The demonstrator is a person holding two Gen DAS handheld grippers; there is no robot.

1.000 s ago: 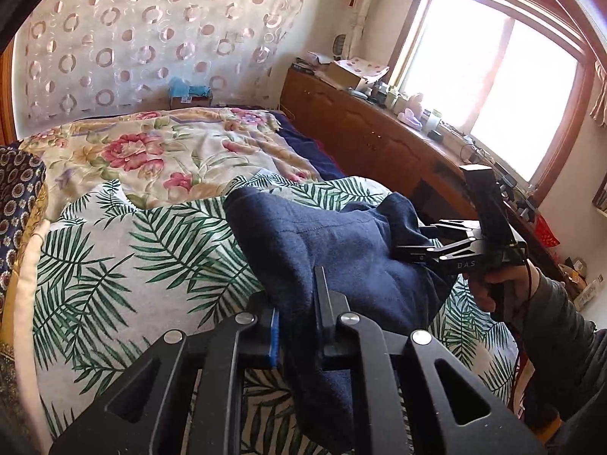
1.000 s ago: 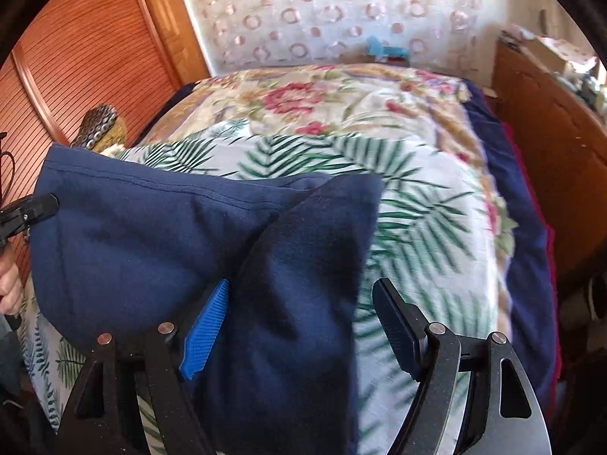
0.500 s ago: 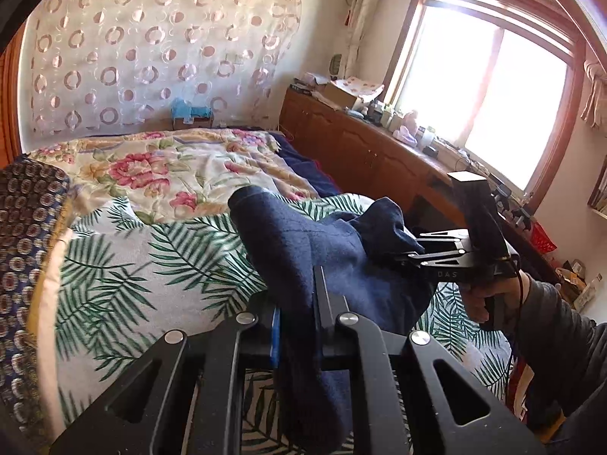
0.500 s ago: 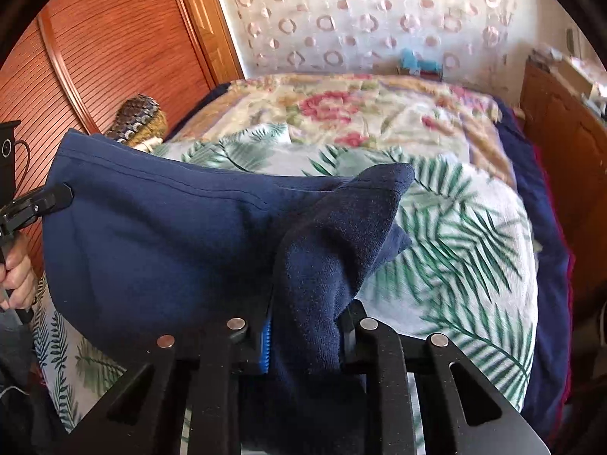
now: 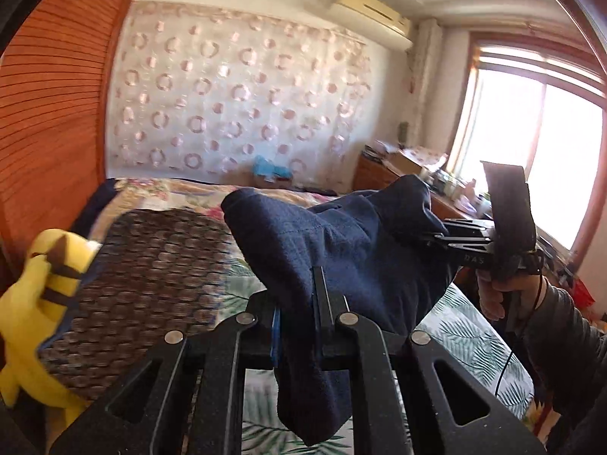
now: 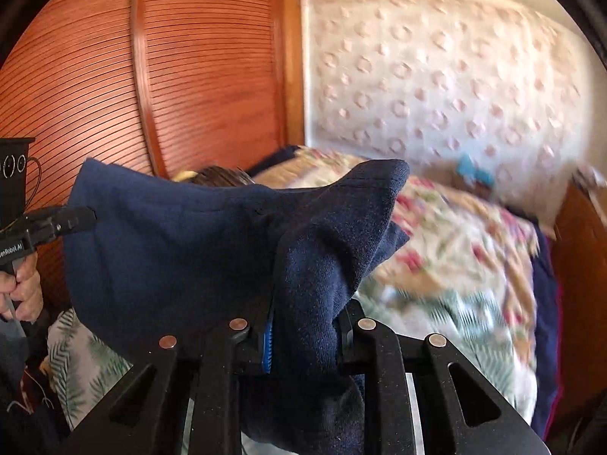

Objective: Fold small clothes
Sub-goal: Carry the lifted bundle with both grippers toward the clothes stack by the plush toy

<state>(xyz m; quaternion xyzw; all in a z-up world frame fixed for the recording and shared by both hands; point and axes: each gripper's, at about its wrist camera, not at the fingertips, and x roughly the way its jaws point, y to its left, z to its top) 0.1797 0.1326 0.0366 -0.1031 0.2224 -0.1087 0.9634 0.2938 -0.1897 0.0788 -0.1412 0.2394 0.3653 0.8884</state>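
Two grippers clamped on one navy garment (image 5: 341, 250) — lifted clear of the bed (image 6: 455, 265).

Left gripper (image 5: 296, 326) pinched shut on one corner; right gripper (image 6: 303, 337) pinched shut on the other. Cloth stretched crosswise between both, long axis side to side, slack hanging below. Neither hand nearer — fold judged to need both moving together.

The navy blue garment (image 5: 341, 250) was a soft, fleecy knit with a stitched hem line along one edge. It hung up off the bed, stretched between two pinched corners, each bunched into a thick wad. The middle sagged in loose folds, and one end drooped down past the near pinch point (image 6: 303, 303).
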